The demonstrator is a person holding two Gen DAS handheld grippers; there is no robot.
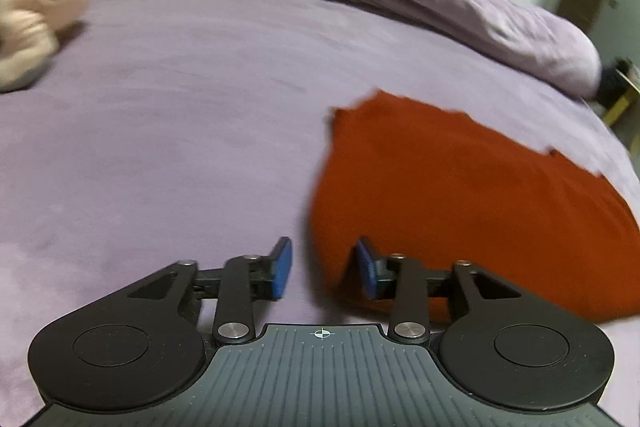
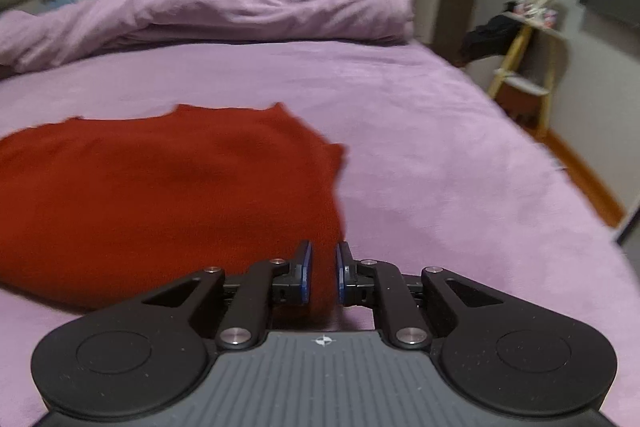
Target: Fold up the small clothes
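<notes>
A rust-red garment (image 1: 460, 203) lies flat on the purple bed cover, to the right in the left wrist view and to the left in the right wrist view (image 2: 160, 195). My left gripper (image 1: 325, 269) is open, with the garment's near left edge between its blue pads. My right gripper (image 2: 323, 273) is partly closed, with the garment's near right corner between its blue pads (image 2: 306, 271); whether they pinch the cloth is unclear.
A rolled purple duvet (image 2: 240, 11) lies across the far side of the bed. A pink plush toy (image 1: 36, 7) sits at the far left. Off the bed's right side are a yellow-legged shelf (image 2: 528, 63) and wooden floor.
</notes>
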